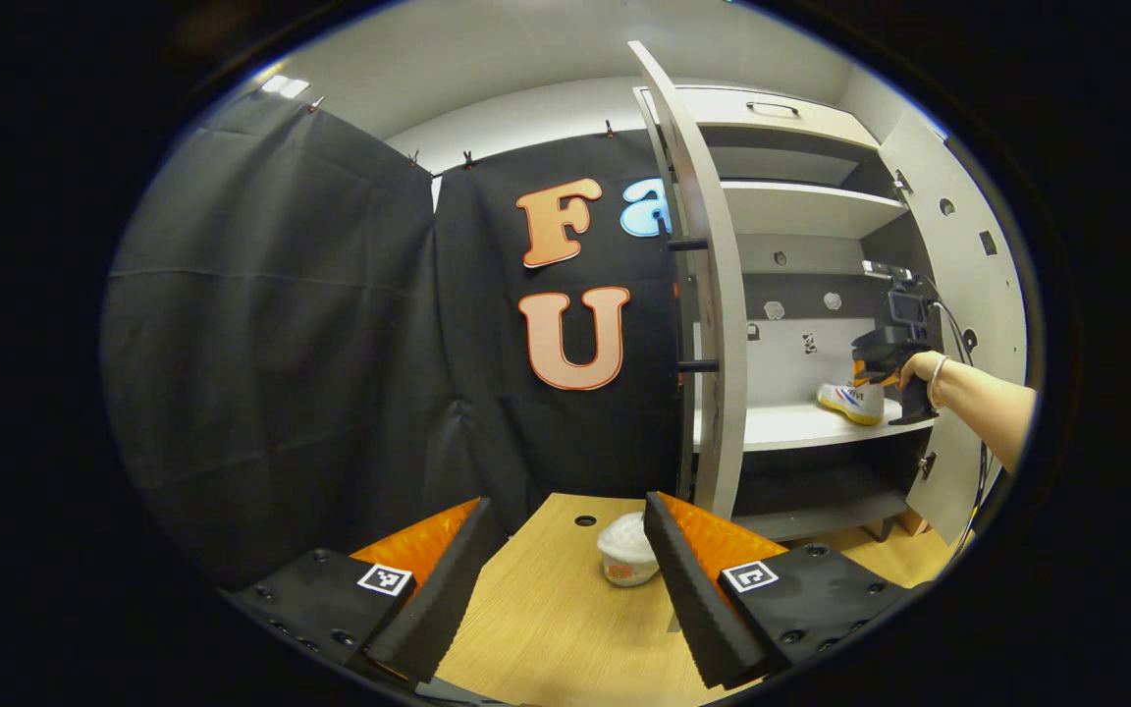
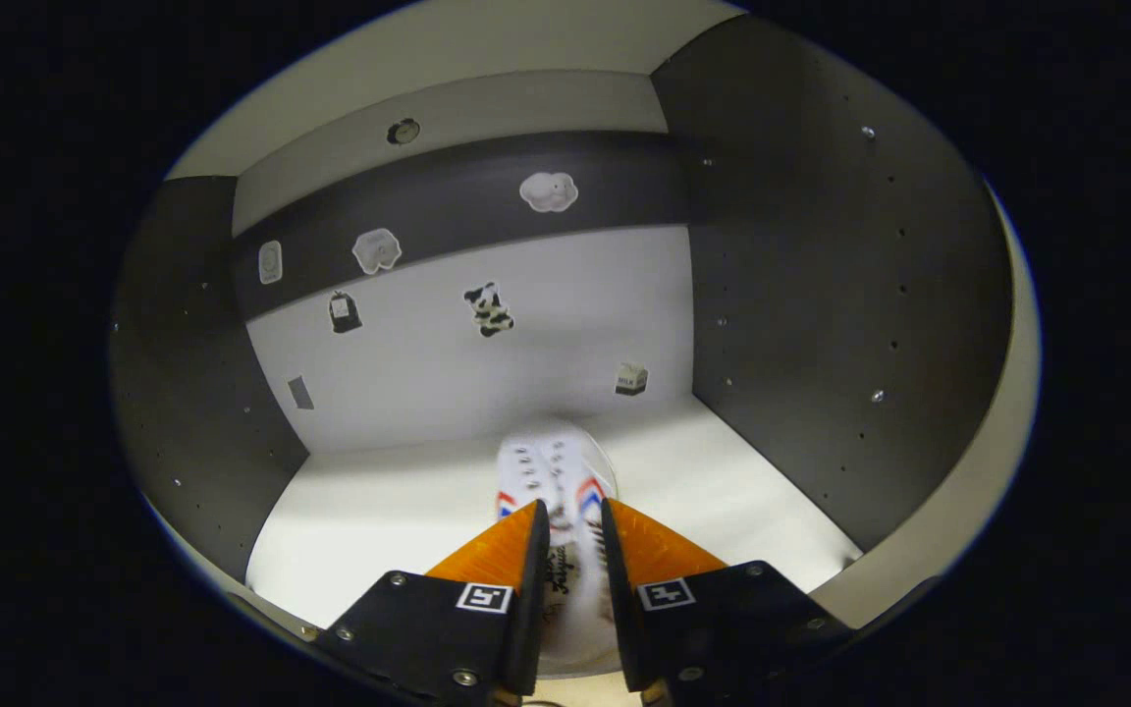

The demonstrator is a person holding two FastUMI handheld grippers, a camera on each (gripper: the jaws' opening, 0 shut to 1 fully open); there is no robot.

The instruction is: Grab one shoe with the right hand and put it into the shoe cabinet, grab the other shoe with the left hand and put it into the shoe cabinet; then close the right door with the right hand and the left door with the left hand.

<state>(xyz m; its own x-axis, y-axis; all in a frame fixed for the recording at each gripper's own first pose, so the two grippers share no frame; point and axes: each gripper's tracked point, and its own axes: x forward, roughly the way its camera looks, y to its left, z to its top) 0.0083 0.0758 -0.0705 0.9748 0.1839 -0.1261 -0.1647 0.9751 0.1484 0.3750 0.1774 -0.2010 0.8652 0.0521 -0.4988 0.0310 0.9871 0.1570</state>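
The right hand-held gripper (image 2: 570,525) pinches the white canvas shoe with red and blue stripes (image 2: 554,471) by its sides, on the white cabinet shelf (image 2: 742,481). Releasing well means letting the sole rest flat, then backing straight out. The left hand-held gripper (image 1: 565,535) hangs spread above the wooden bench (image 1: 565,609), a white cup (image 1: 627,552) at twelve o'clock.

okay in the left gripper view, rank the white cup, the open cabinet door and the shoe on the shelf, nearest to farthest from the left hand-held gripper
From the left hand-held gripper:
1. White cup, on the wooden table, just ahead between the fingers.
2. Open cabinet door, standing edge-on behind the cup, to the right.
3. Shoe, on the cabinet shelf at far right, beside the other hand-held gripper.
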